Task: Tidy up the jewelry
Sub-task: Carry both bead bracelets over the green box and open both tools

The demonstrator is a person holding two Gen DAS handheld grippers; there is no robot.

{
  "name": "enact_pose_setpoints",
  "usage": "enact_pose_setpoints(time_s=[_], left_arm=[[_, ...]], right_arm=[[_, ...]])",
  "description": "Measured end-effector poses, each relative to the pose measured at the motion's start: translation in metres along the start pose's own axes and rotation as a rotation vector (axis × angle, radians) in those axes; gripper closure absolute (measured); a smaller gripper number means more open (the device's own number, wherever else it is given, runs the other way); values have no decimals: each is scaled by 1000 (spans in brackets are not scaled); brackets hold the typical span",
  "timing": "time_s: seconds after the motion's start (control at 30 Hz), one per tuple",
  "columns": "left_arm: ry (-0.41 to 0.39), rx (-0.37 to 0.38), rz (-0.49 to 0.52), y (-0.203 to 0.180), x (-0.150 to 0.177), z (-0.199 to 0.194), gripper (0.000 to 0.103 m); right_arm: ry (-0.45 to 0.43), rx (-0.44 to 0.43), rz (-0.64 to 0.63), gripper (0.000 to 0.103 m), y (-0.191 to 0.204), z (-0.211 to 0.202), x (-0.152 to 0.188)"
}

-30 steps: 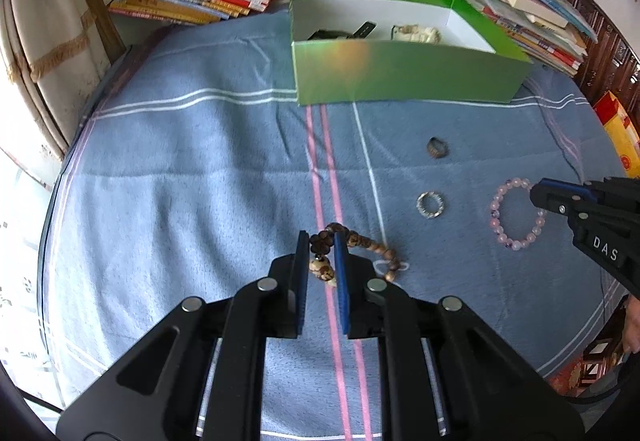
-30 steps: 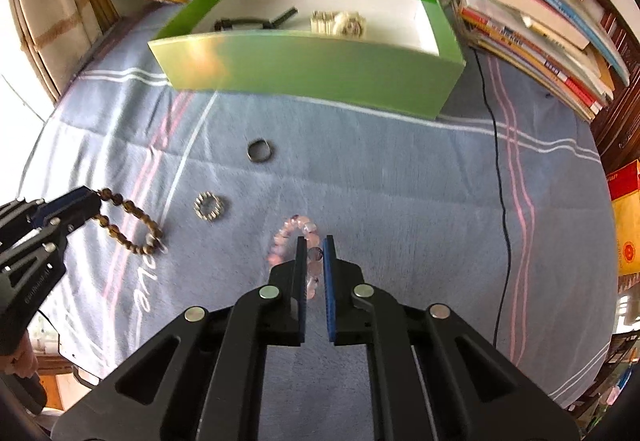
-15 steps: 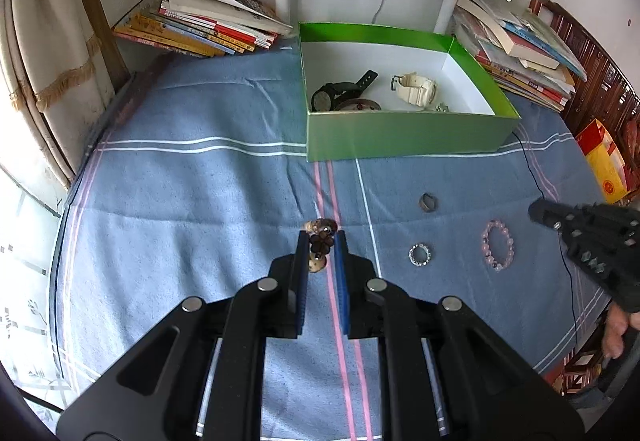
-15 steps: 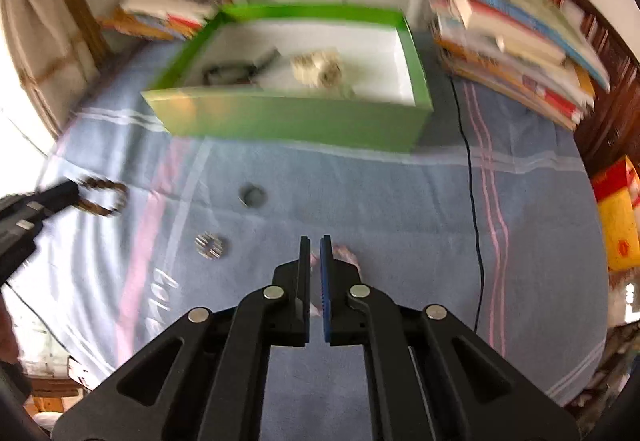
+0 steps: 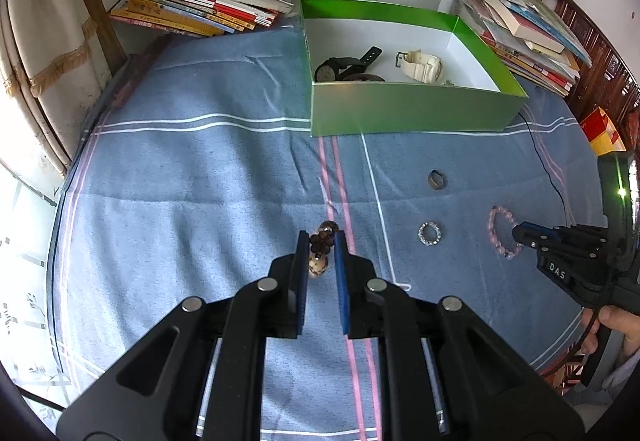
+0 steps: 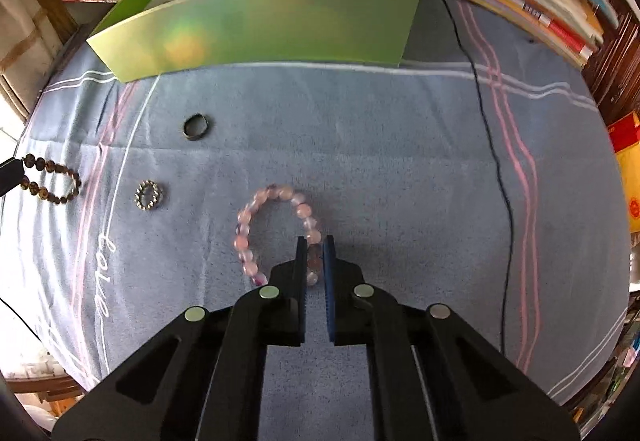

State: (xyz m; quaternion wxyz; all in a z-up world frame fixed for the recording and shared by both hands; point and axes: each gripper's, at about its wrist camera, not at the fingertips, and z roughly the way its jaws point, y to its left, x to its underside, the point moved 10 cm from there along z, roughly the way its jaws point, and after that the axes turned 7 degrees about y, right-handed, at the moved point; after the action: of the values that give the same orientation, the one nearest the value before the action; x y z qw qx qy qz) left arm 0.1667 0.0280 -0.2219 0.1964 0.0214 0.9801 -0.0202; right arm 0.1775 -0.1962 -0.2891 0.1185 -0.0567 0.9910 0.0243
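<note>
left gripper (image 5: 321,241) grips brown bracelet (image 5: 320,247); right gripper (image 6: 315,245) closing on pink bracelet (image 6: 276,231).

The left tongs (image 5: 322,253) are clamped on a brown bead bracelet (image 5: 320,253), whose dark and speckled beads sit pinched between the blue pads. Below lies a table covered by a blue cloth (image 5: 208,177) with white and pink stripes. Further back stands a green box (image 5: 412,113) with a white inside, holding a black watch (image 5: 340,67) and a cream watch (image 5: 422,65). On the cloth in front of the box lie a dark ring (image 5: 436,180) and, nearer, a silver beaded ring (image 5: 429,233). At the right edge the right tongs (image 5: 520,233) reach onto a pink bead bracelet (image 5: 500,229), with a hand (image 5: 616,325) behind them. Stacked books (image 5: 200,7) lie at the back left.
</note>
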Motion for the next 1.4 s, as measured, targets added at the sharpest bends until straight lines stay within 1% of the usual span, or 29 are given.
enact_pose_setpoints(time_s=[0.07,0.17,0.33,0.43,0.63,0.77,0.87,0.97,1.07,1.1,1.27,1.4], left_arm=[[-6,-1,0,1,-2,-3,90],[-23,2,-5,3,-8,-11,90],[-72,18,-9,3,-23,-35,90],[-101,38,-5,0,-35,-51,90],[-163,72,13,-7,-70,-83,90],[-211,81,37,-14,-96,-102,90],[-245,91,45,-20,-119,-111,90],[-283,92,60,-30,-142,-113,90],[-278,99,62,-41,-161,-101,90],[-277,99,62,-43,-165,-97,90],[-233,101,59,-57,-188,-60,90],[-180,93,58,-63,-199,-21,90]], right_arm=[[-30,-1,-5,95,3,-12,-3],[-96,-7,-21,95,8,-42,-14],[-203,-14,-43,95,19,-89,-36],[-257,-43,-42,95,26,-113,-47],[-368,-78,-51,95,37,-157,-77],[-440,-85,-57,95,38,-185,-99],[-476,-82,-65,95,36,-196,-117],[-492,-79,-63,95,33,-198,-134],[-484,-114,-35,95,28,-191,-154],[-482,-104,-27,95,24,-185,-164],[-430,-102,-7,95,15,-150,-188],[-353,-102,11,95,9,-107,-201]])
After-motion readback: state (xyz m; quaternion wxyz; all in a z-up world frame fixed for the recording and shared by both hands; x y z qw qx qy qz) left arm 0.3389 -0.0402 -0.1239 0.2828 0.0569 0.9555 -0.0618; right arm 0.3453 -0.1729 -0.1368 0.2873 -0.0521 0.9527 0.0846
